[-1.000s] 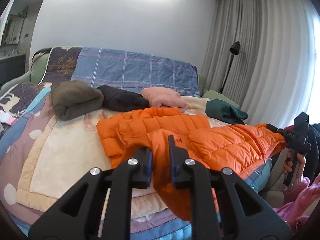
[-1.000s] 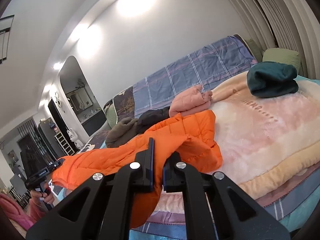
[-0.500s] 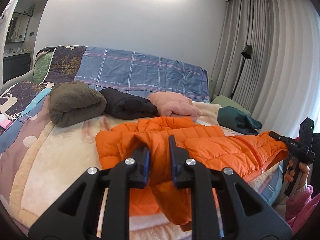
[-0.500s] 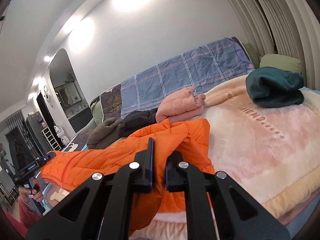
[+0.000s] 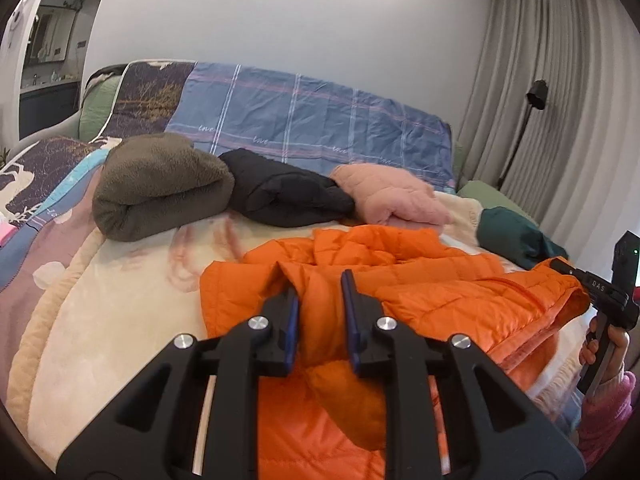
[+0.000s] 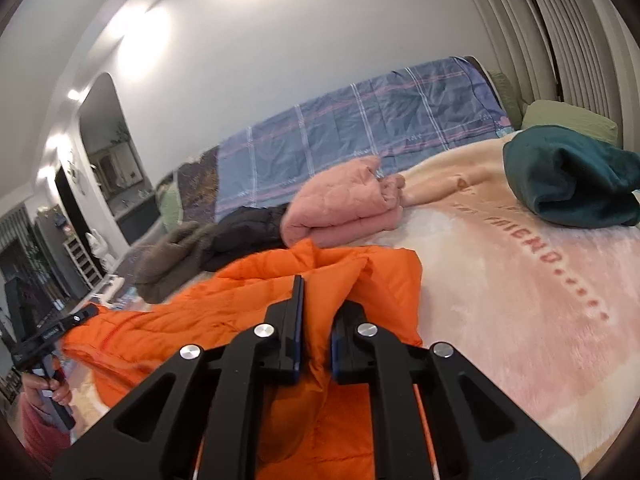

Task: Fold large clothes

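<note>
Though elsewhere hidden, blanket lettering (image 6: 548, 256)

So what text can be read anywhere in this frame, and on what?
"love", repeated: blue plaid cover.
"FRIEND....": cream blanket; the words before it are too blurred to read.
"DAS": right tongs.
Small label on left tongs: unreadable.

Count: 1 orange puffer jacket (image 5: 420, 280) spread on the bed (image 5: 120, 300). 4 folded bundles toward the head edge: 1 olive fleece (image 5: 160, 188), 1 black (image 5: 280, 196), 1 pink (image 5: 392, 196), 1 teal (image 6: 572, 176). 2 grippers: left gripper (image 5: 320, 300), right gripper (image 6: 318, 308).
</note>
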The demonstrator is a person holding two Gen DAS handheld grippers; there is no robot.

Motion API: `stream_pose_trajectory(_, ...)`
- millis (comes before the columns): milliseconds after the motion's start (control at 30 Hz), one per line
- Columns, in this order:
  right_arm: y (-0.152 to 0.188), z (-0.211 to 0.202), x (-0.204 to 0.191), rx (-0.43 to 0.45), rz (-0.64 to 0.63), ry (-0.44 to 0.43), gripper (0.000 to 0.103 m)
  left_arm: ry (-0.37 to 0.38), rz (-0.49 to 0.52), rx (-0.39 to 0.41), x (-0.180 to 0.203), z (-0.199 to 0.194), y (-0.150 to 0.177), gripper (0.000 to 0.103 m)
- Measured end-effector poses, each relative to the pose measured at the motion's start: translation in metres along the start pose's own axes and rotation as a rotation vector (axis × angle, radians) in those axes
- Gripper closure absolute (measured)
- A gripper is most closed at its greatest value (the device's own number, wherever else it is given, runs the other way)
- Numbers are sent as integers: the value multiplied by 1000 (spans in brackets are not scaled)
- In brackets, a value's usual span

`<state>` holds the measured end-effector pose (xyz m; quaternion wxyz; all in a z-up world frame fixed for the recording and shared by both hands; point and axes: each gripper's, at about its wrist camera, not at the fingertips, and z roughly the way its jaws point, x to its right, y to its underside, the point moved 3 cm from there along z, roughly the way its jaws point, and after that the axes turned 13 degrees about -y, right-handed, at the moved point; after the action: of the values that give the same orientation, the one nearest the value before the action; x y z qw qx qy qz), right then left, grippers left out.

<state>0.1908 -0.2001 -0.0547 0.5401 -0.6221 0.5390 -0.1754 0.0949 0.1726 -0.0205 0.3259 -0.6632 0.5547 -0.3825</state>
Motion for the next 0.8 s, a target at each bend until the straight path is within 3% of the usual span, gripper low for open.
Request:
stream_pose_trajectory(167,30,56,28,-139,17,124,91,-82,-7,-99,-9,68,22,78)
stream_pose_trajectory(367,35,67,30,-162,-12,154,85,-121,55,-102,-3,94,35,77)
stream_pose_trajectory(467,35,61,29,-161,-11,163,82,-116,54,-101,-4,87,33,70)
stream_pose_trajectory(500,32,55,28,-151,-4,164,80,-103,31,-100,-7,81,31,60)
stream_pose_trajectory(533,30,48,25,-136,2,162,75,-94,8,-95,-10,75,28,46)
stream_pose_trajectory(567,27,39,24,-115,7,158,70,-88,-29,-74,-15,64,24,38)
stream_pose_trajectory(600,24,25,19,-80,7,155,56,-86,-53,-48,-19,52,20,34)
stream_pose_trajectory(633,22,15,15,-52,-3,155,45,-83,-60,-26,-22,39,16,34)
stream_pose_trajectory(700,20,-6,3,-13,-62,165,43,-91,-48,1,-24,19,12,34)
stream_pose_trajectory(800,29,-20,-17,-42,-172,166,37,-85,2,28,-18,-9,14,33)
